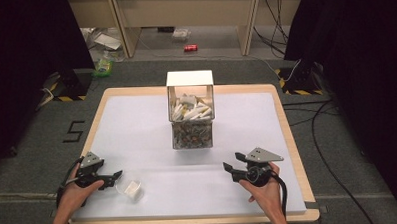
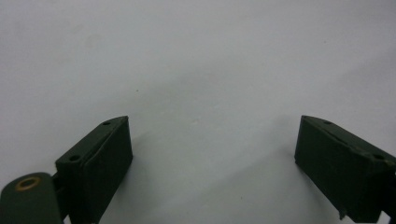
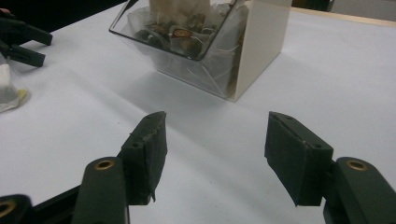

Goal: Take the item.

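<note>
A clear-fronted white box (image 1: pixel 191 112) full of tea bags stands at the middle of the white table (image 1: pixel 147 129). One small white tea bag (image 1: pixel 132 189) lies near the front left. My left gripper (image 1: pixel 117 178) sits just left of that bag and points at it. In the left gripper view its jaws (image 2: pixel 212 149) stand wide apart over bare white surface. My right gripper (image 1: pixel 228 171) rests at the front right, open and empty, aimed left. The right gripper view has its jaws (image 3: pixel 215 140) facing the box (image 3: pixel 201 46), with the tea bag (image 3: pixel 9 88) and the left gripper (image 3: pixel 23 42) at the far left.
The table has a wooden rim (image 1: pixel 293 153). On the floor behind lie a red can (image 1: pixel 190 47) and some litter (image 1: pixel 105 65). Cables (image 1: pixel 327 137) run along the right side. Black curtains (image 1: pixel 365 61) hang on both sides.
</note>
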The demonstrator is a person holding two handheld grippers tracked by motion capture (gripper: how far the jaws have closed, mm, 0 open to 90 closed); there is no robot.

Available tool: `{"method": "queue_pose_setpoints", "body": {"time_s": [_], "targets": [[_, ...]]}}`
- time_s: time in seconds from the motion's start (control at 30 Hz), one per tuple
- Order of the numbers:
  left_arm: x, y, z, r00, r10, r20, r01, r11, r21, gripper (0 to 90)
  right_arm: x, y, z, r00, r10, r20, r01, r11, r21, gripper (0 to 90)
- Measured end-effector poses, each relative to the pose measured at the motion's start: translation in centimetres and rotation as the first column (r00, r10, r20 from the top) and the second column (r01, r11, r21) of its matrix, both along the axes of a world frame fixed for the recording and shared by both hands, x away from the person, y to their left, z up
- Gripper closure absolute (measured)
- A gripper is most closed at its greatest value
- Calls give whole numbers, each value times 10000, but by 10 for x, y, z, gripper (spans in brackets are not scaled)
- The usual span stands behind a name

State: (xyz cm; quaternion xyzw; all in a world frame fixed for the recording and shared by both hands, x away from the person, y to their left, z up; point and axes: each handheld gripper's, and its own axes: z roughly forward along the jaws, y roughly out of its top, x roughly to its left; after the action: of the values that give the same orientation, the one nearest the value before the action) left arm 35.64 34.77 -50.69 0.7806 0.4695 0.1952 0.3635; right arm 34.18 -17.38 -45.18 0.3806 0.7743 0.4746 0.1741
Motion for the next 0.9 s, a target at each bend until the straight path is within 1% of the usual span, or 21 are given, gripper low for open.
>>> {"method": "queue_pose_setpoints", "body": {"time_s": [0.03, 0.1, 0.13, 0.17, 0.23, 0.3, 0.33, 0.43, 0.47, 0.6, 0.63, 0.73, 0.9], "targets": [[0, 0, 0, 10000, 2, 3, -2, 10000, 4, 103, 0, -3, -2, 9999, -112, -38, 112, 9999, -6, 368], [0, 0, 0, 10000, 2, 3, -2, 10000, 4, 103, 0, -5, -2, 9999, -140, -62, 140, 9999, -37, 358], [0, 0, 0, 10000, 1, 1, -1, 10000, -5, 103, 0, -8, -5, 9996, -242, -118, 240, 9996, -123, 331], [0, 0, 0, 10000, 1, 1, -1, 10000, -5, 103, 0, -8, -5, 9996, -242, -118, 240, 9996, -123, 331], [0, 0, 0, 10000, 4, 4, -4, 10000, -4, 103, -1, -12, -9, 9990, -357, -274, 352, 9992, -203, 297], [0, 0, 0, 10000, 2, 2, -2, 10000, -5, 103, -1, -12, -10, 9987, -406, -300, 399, 9989, -238, 284], [0, 0, 0, 10000, 2, 2, -2, 10000, -3, 103, -1, -13, -11, 9984, -475, -318, 466, 9985, -295, 261], [0, 0, 0, 10000, 2, 4, -2, 10000, 3, 103, -3, -15, -12, 9980, -499, -391, 483, 9980, -414, 243], [0, 0, 0, 10000, 4, 4, -4, 10000, -4, 103, -4, -16, -13, 9975, -571, -412, 550, 9972, -516, 220], [0, 0, 0, 10000, 2, 4, -2, 10000, -4, 103, -6, -19, -16, 9971, -601, -469, 572, 9965, -608, 221], [0, 0, 0, 10000, 3, 3, -3, 10000, -4, 103, -7, -20, -18, 9966, -646, -513, 607, 9954, -736, 217], [0, 0, 0, 10000, 1, 3, -1, 10000, 7, 103, -8, -23, -20, 9964, -674, -520, 626, 9942, -878, 217], [0, 0, 0, 10000, 2, 4, -2, 10000, 4, 103, -10, -24, -23, 9950, -757, -650, 693, 9931, -950, 217]]}}
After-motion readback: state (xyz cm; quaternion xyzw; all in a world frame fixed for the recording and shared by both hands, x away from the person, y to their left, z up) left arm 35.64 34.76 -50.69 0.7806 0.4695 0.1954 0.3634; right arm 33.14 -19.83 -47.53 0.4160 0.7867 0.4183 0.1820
